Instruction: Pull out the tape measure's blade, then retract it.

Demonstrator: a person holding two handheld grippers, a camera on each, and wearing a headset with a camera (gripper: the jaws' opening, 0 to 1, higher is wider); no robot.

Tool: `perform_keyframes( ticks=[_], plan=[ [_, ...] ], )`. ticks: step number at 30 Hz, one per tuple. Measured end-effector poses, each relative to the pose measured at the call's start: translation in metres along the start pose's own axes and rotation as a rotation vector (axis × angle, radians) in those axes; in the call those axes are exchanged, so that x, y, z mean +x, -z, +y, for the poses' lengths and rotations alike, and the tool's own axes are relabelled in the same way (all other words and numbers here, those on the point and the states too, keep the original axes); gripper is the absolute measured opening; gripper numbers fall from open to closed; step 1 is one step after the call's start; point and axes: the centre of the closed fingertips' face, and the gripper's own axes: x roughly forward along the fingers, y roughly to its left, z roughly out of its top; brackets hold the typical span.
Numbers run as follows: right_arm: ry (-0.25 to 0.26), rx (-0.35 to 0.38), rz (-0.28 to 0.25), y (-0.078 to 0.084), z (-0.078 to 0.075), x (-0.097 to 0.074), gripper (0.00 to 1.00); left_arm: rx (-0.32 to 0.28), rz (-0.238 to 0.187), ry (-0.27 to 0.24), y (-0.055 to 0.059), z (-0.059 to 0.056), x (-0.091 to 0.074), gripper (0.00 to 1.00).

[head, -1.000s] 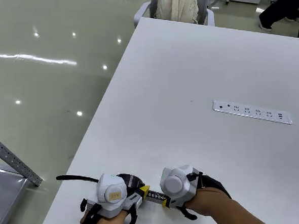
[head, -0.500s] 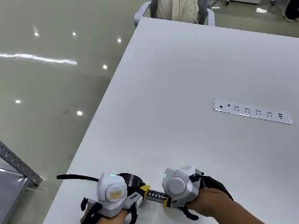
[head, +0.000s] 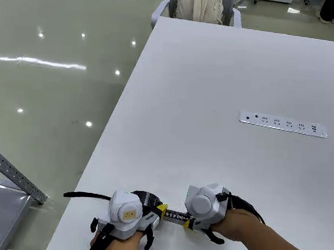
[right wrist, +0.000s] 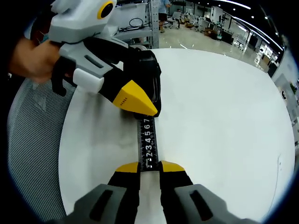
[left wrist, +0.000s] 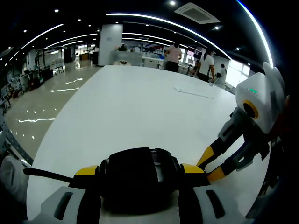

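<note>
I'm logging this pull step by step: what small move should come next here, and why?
Likely draw the right gripper a little farther from the black tape measure case, while the left gripper holds the case. Only a short stretch of the black numbered blade is out, its tip pinched in the right gripper, so the pull looks unfinished.
</note>
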Motion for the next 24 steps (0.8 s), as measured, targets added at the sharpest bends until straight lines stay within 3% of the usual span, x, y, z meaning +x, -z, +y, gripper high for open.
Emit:
perform_keyframes(
  ticks=[24],
  plan=[
    [-0.009,0.005,-0.038,-0.014,0.002,0.007,0.15,-0.006,0.004,0.005,0.000,0.000,0.000,0.63]
  ],
)
